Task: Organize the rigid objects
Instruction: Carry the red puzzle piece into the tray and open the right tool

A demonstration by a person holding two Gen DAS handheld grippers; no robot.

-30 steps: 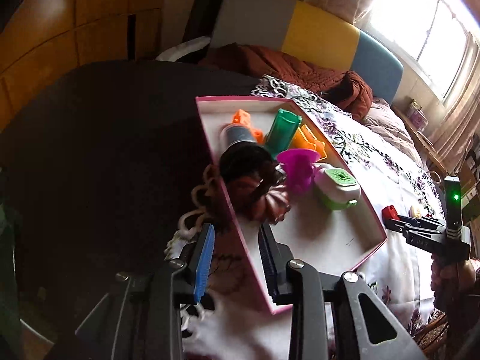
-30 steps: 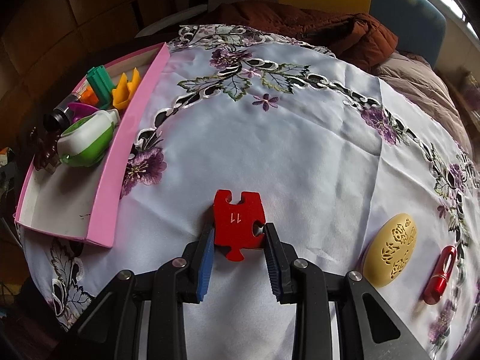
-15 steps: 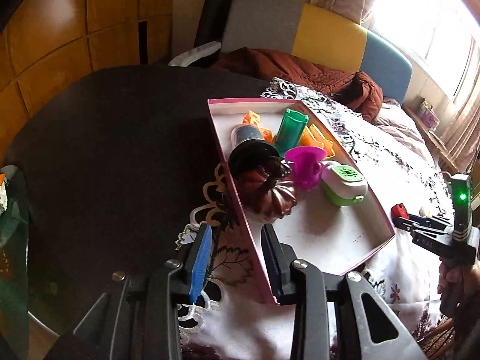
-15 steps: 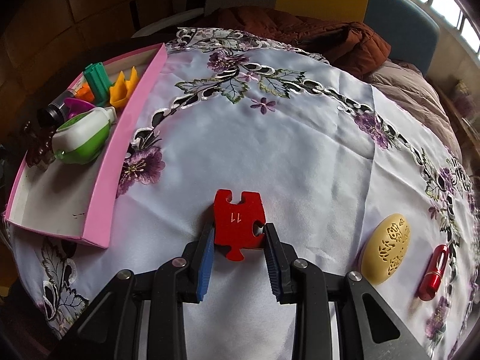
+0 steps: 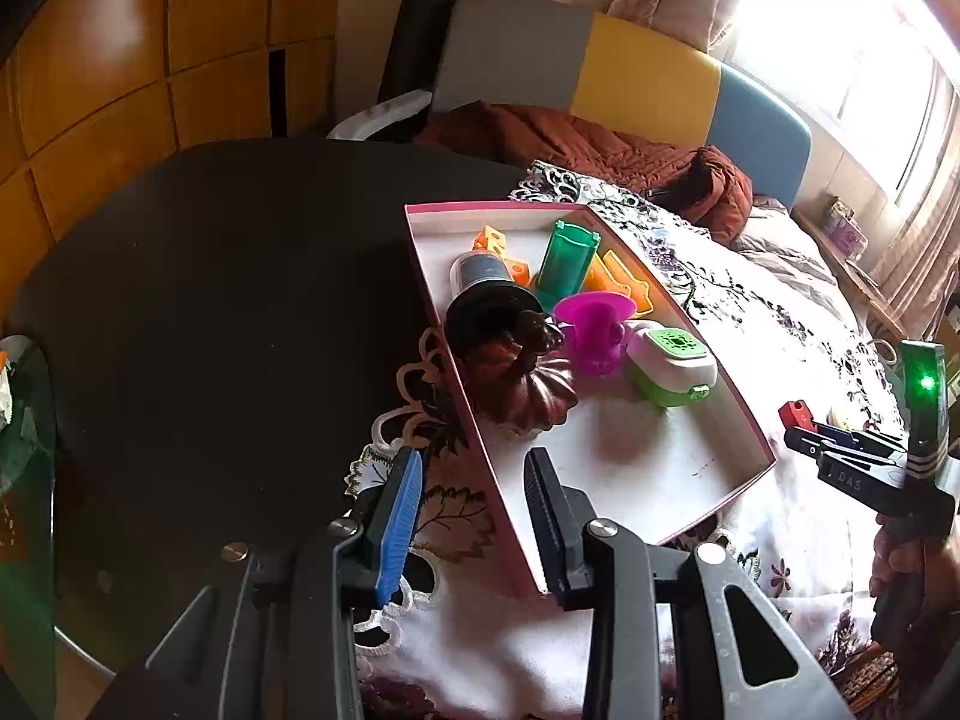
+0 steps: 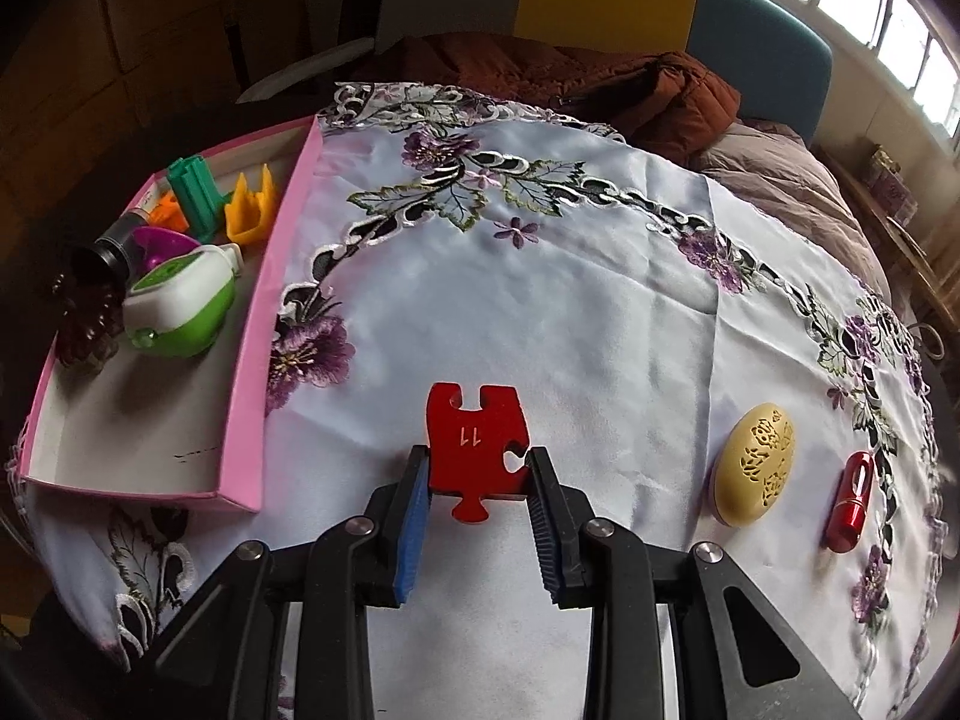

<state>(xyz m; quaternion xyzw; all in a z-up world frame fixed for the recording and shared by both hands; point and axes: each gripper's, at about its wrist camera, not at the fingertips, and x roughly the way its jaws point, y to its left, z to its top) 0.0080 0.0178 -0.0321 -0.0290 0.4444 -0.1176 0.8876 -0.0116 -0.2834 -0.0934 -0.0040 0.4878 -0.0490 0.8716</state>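
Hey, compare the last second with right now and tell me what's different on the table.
The left claw has drawn back from the brown pumpkin, which now sits inside the pink box; its jaws have widened and hold nothing. The right claw still grips the red puzzle piece. The yellow egg-shaped case and red capsule haven't moved.

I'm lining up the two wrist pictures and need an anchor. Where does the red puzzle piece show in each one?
Left wrist view: red puzzle piece at far right, small, at the tip of the right gripper.
Right wrist view: low centre, clamped between the right gripper pads, above the white cloth.
Shared landmark: the pink box, mid-frame in the left view, far left in the right.
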